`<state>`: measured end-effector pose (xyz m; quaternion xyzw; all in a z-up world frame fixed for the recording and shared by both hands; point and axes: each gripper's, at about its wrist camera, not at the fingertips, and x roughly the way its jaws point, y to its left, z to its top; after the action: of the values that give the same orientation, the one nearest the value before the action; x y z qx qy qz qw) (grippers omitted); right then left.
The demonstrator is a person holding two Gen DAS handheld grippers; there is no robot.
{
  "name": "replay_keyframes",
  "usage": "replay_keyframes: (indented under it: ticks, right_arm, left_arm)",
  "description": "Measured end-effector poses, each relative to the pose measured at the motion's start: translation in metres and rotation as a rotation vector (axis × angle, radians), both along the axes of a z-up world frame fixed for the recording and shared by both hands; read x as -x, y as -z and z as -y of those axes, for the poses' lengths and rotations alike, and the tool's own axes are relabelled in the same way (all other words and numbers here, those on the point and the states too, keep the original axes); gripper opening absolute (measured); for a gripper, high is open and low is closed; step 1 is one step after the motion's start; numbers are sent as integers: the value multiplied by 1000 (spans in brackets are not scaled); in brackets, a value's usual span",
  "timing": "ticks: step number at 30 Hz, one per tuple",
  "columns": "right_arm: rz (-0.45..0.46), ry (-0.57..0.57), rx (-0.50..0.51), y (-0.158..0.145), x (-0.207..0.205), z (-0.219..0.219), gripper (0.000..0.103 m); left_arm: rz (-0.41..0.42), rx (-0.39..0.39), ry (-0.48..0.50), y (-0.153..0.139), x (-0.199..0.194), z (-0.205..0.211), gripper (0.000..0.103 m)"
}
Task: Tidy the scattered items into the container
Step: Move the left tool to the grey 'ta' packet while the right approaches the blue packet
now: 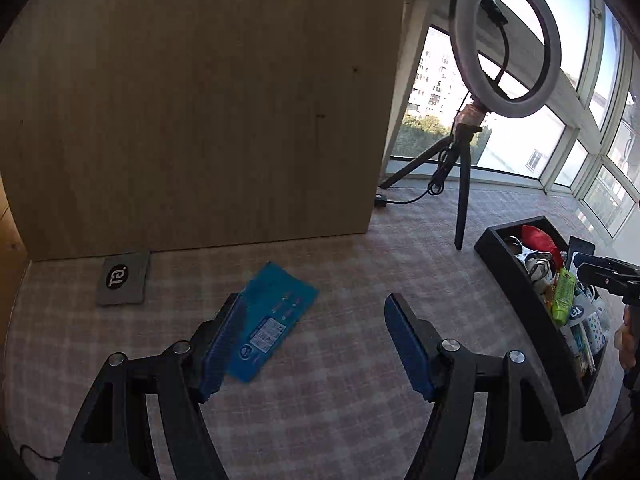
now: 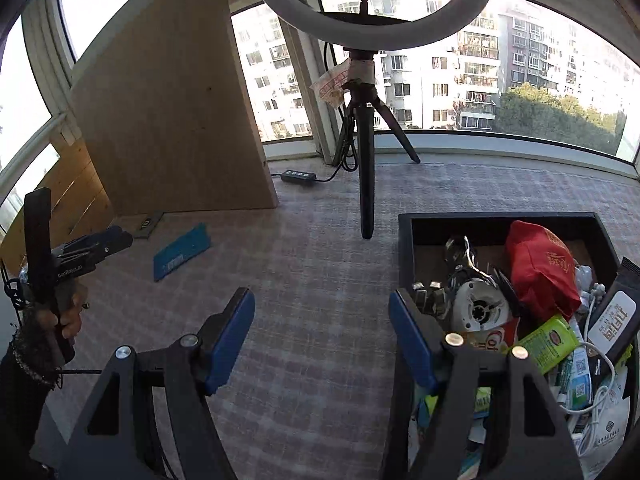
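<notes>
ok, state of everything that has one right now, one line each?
left gripper: open, empty, above the packet
right gripper: open, empty, beside the tray
blue packet: flat on the cloth, outside the tray
black tray: nearly full of items
grey pad: flat by the wooden panel
ring light: upright, unlit

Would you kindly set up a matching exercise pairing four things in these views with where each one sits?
Things:
1. blue packet
2. red pouch
3. grey square pad
4. ring light tripod

Places:
A. inside the black container
B. at the foot of the wooden panel
C. flat on the checked cloth, by the left gripper
D. standing beyond the container, before the window

Pairs: 1-C, 2-A, 3-B, 4-D
</notes>
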<state>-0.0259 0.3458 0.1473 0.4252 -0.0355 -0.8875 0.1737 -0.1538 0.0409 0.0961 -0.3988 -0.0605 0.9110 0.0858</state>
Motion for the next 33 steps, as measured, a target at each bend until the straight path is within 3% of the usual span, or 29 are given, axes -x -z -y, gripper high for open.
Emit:
replay_keyframes:
  ticks: [5,9,12,13,14,15,17,22,25,28,33]
  right_arm:
    - [65,-246,4,25,43,118,67]
    - [97,-396,-29,43,81,208,40]
    - [106,-481,-94,58,103,265,25]
    - [107,-503,-108,63,109,281,22]
    - [109,-519,-125,70,113,295,21]
    - [112,-528,-139,75,118,307,21]
    - [137,-542,-145,88,129,326,21]
    - [139,-560,-167,108,143,355,21]
    - [129,-582,-179,114,145,373,21]
    - [93,-601,-193,117,146,392,21]
    - [117,-639,-135,117,149,408,21]
  left_arm:
    - [57,-9,-221,21,28,95,70]
    - [104,24,-276,37,54,135,69]
    - [147,44,-315,52,75,158,55]
    - [164,33,-331,58,81,167,38]
    - [178,18,-344,63,85,175,30]
    - [189,-4,-351,69,89,182,30]
    - [206,-33,-349,80,95,192,29]
    - [229,7,-300,101,102,196,21]
    - [209,31,-252,101,98,189,19]
    - [204,-2,-184,101,92,181,19]
    - [192,47,-101,101,78,159,22]
